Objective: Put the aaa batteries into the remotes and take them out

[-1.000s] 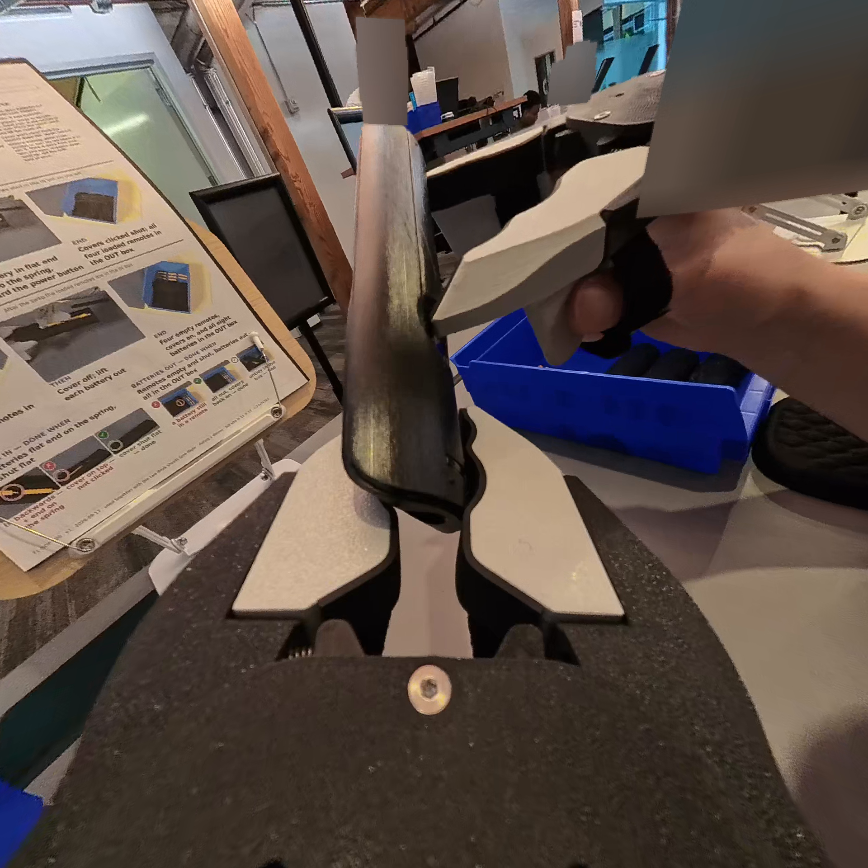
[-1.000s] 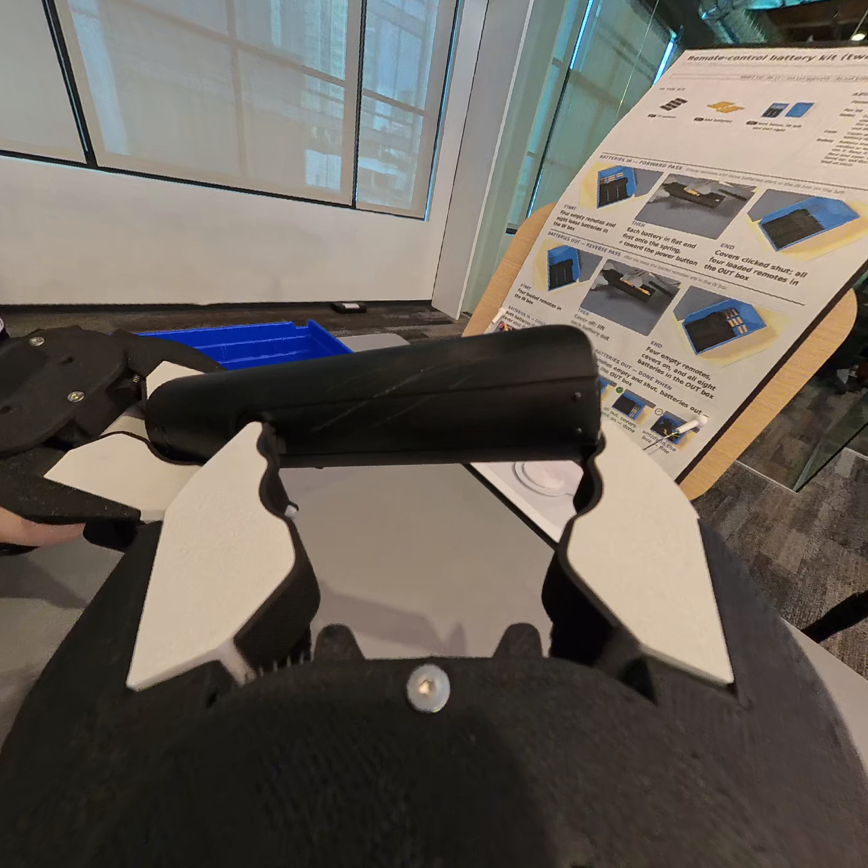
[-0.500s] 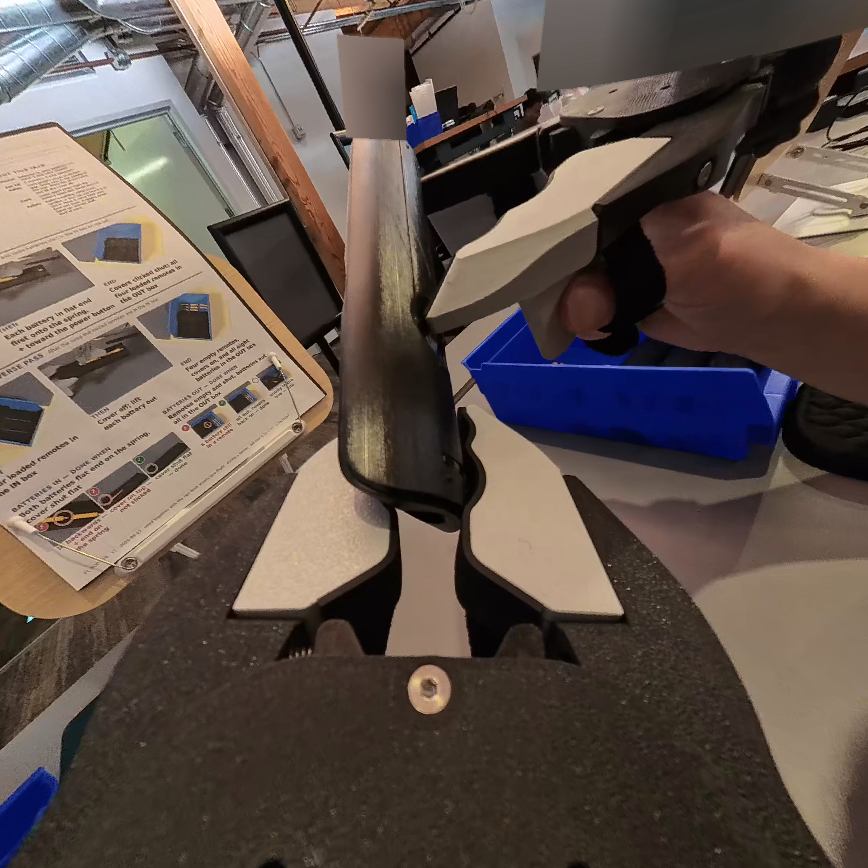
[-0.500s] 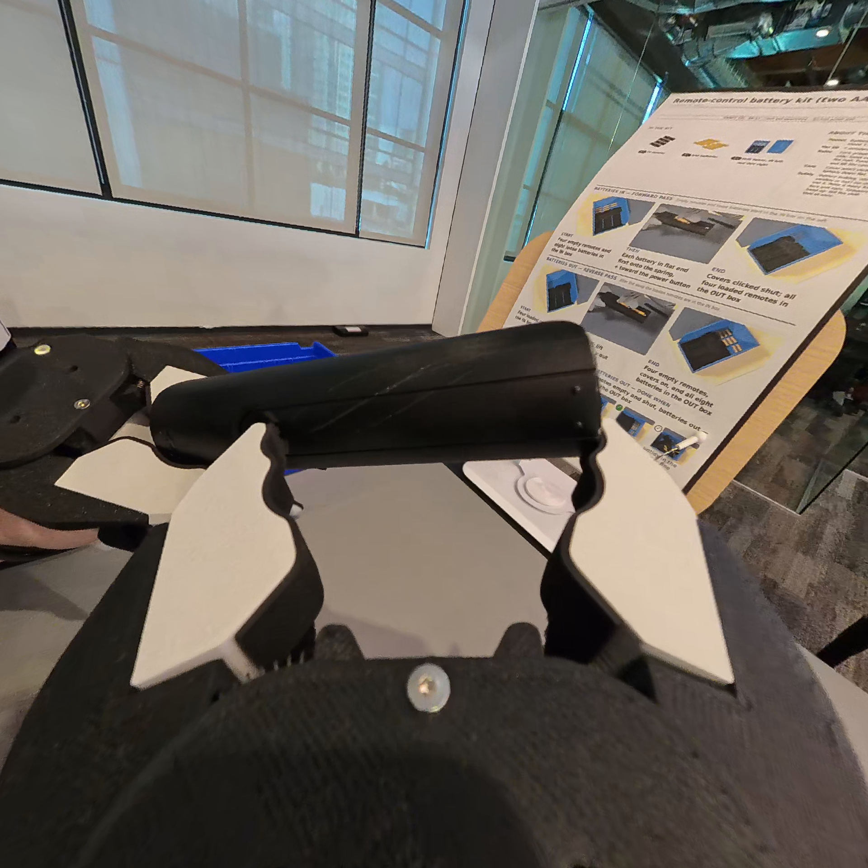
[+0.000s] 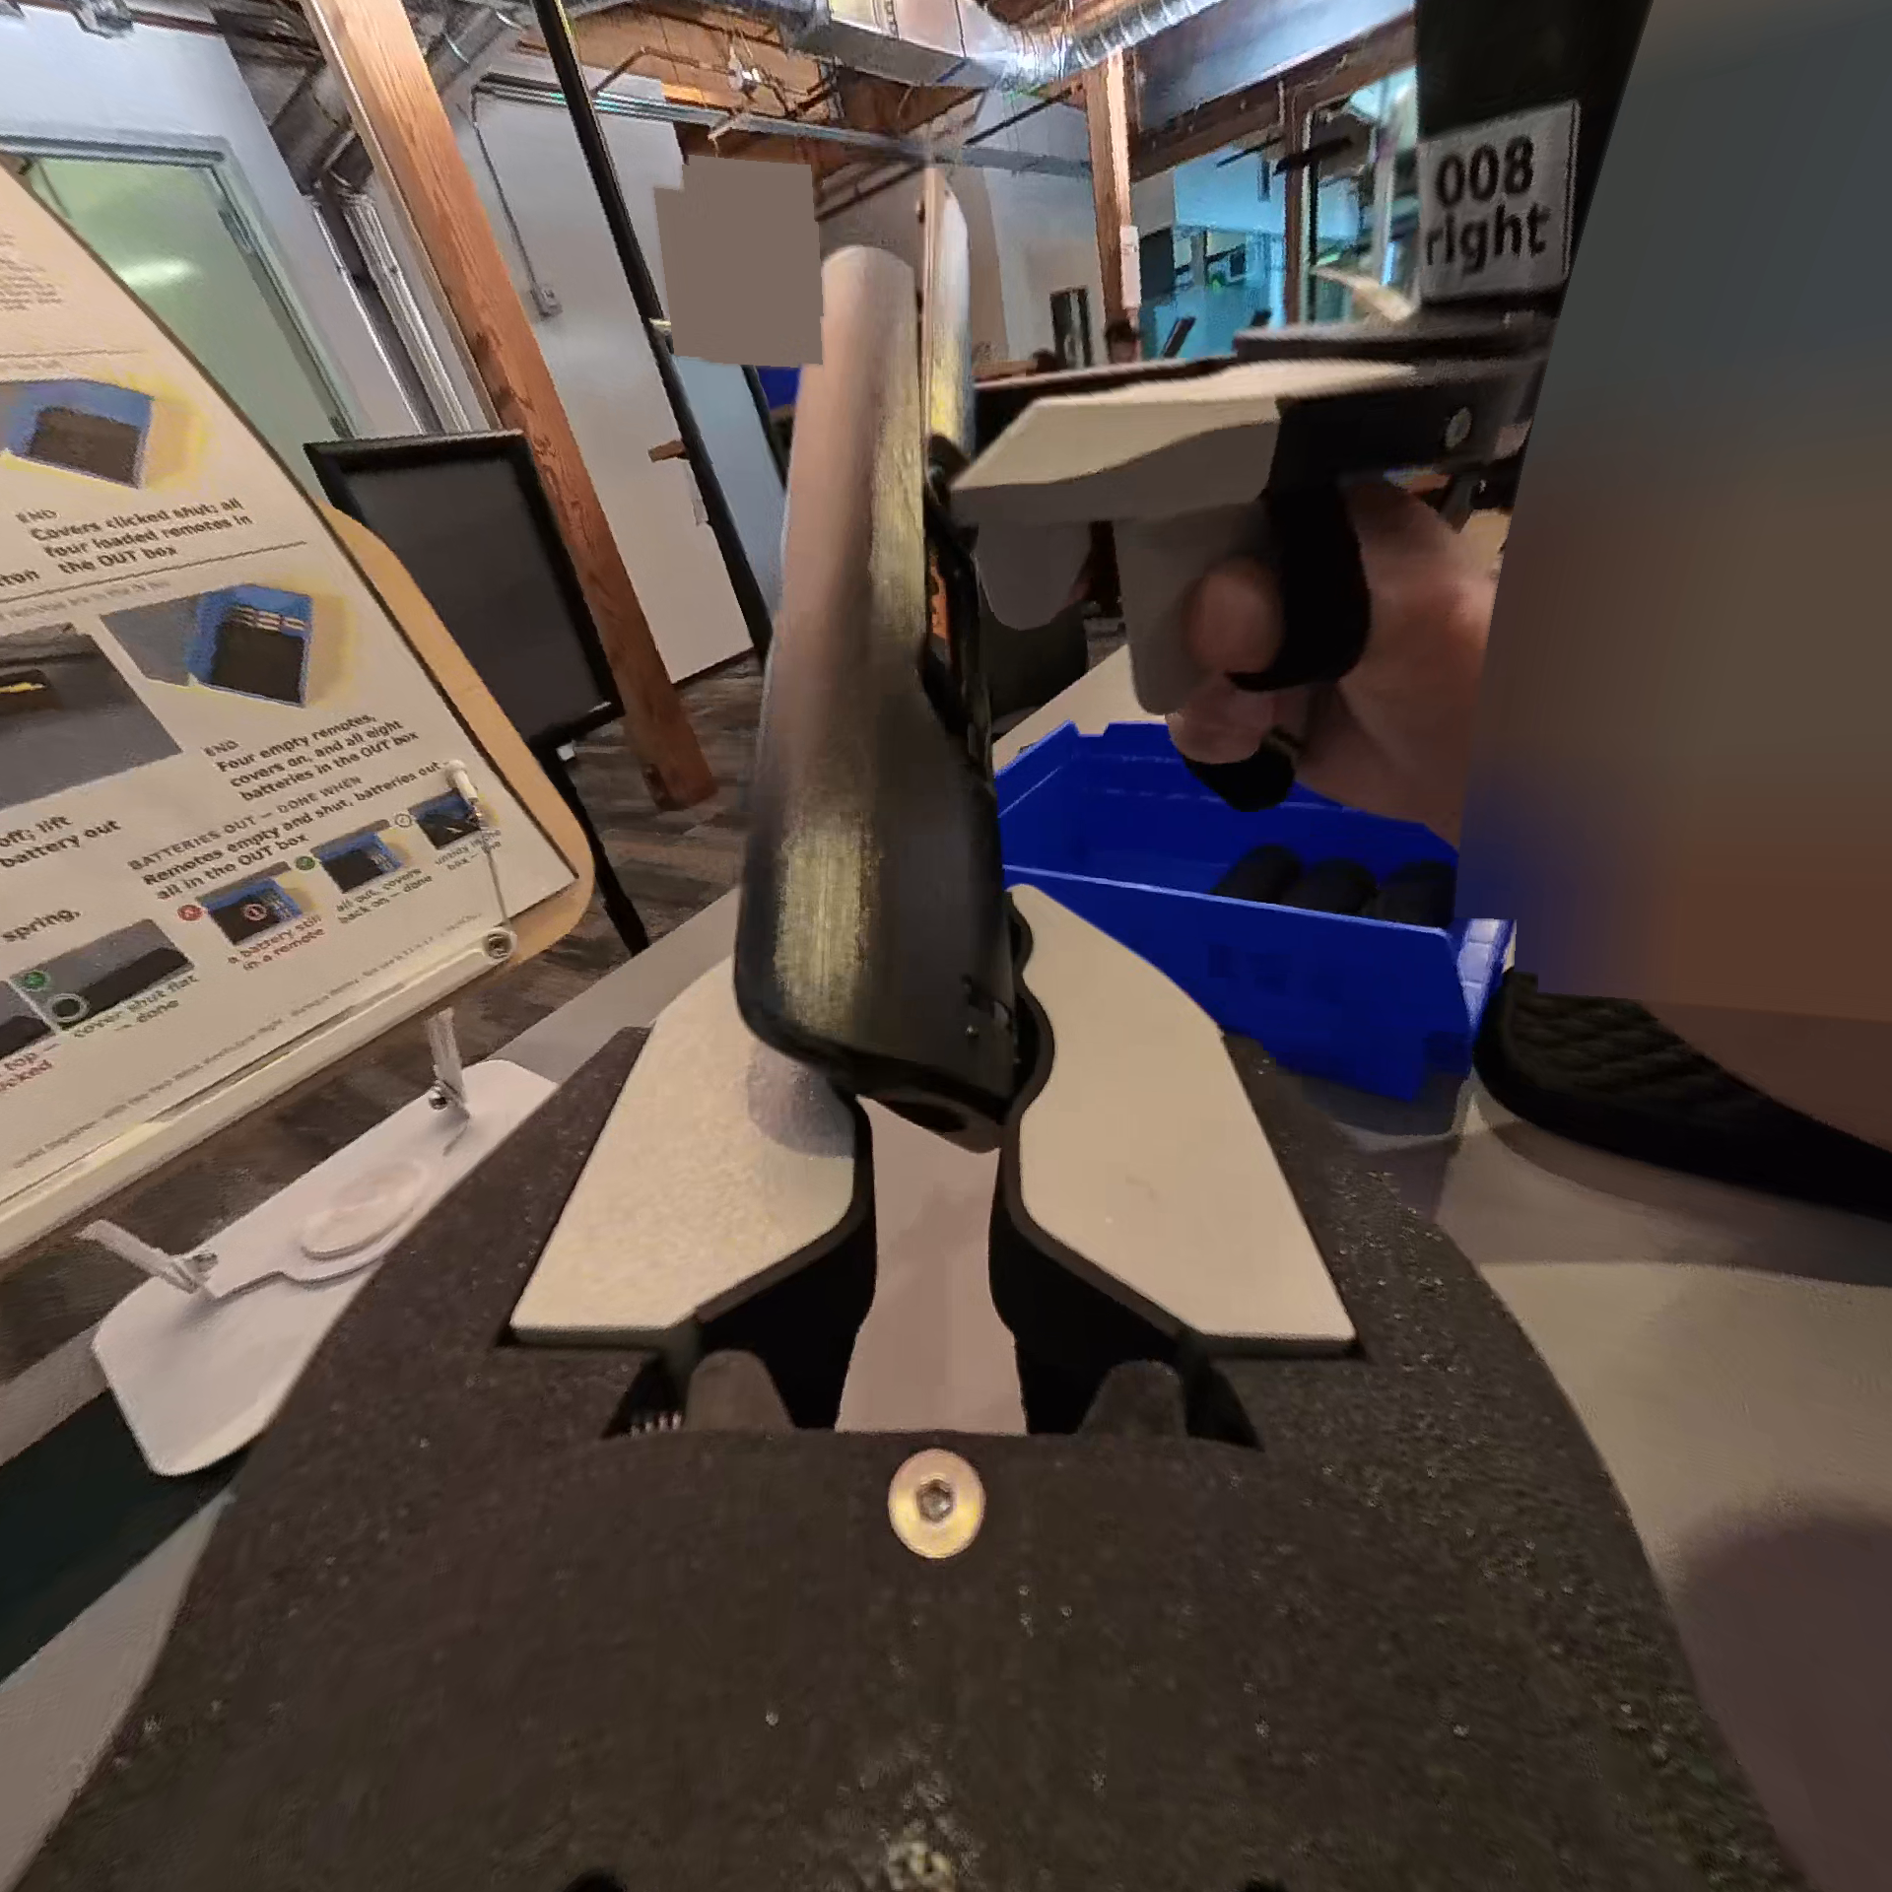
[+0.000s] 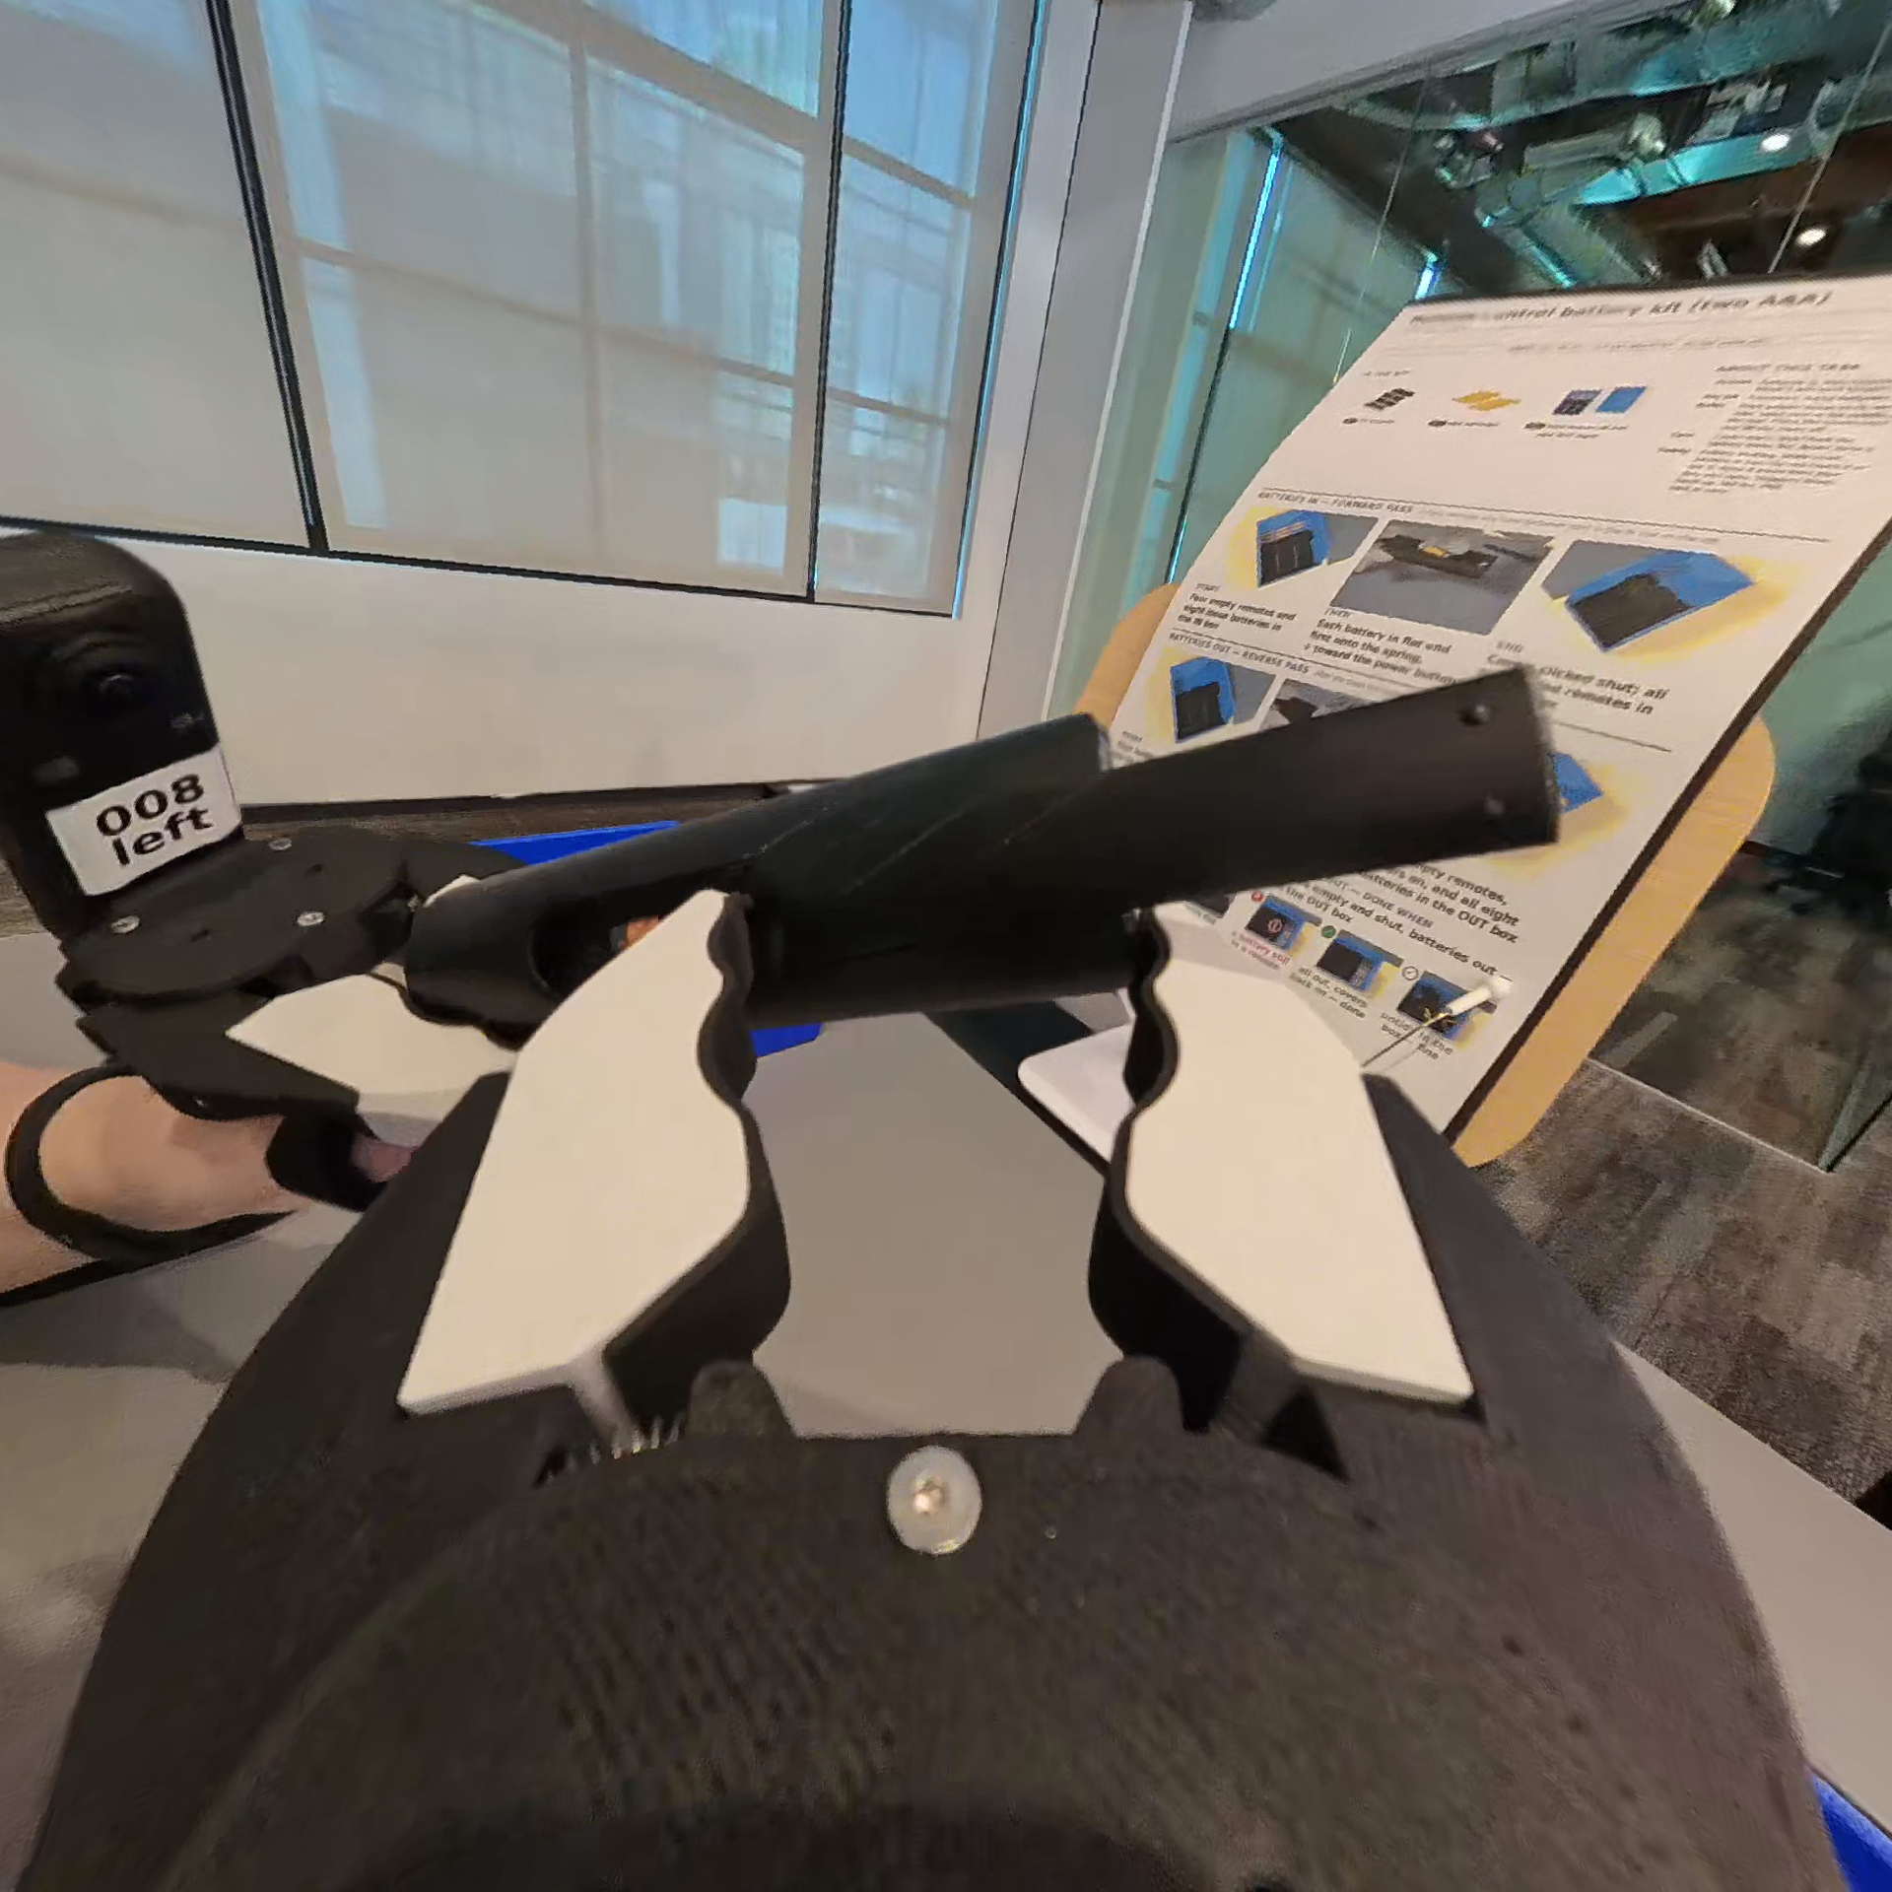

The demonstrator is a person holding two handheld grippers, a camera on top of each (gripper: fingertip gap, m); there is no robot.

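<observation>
The left tongs [image 5: 927, 1034] are clenched on one end of the black remote [image 5: 870, 717], held up above the tabletop [image 5: 1638, 1331]. The right tongs [image 6: 937, 983] grip its back cover [image 6: 1280, 809], which is lifted at an angle, with a blue bin [image 5: 1280, 962] behind

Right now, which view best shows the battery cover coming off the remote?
Right wrist view: the battery cover shows side-on, sliding off the remote, between the right gripper fingers. Left wrist view sees the remote edge-on in the left gripper; separation unclear.
</observation>
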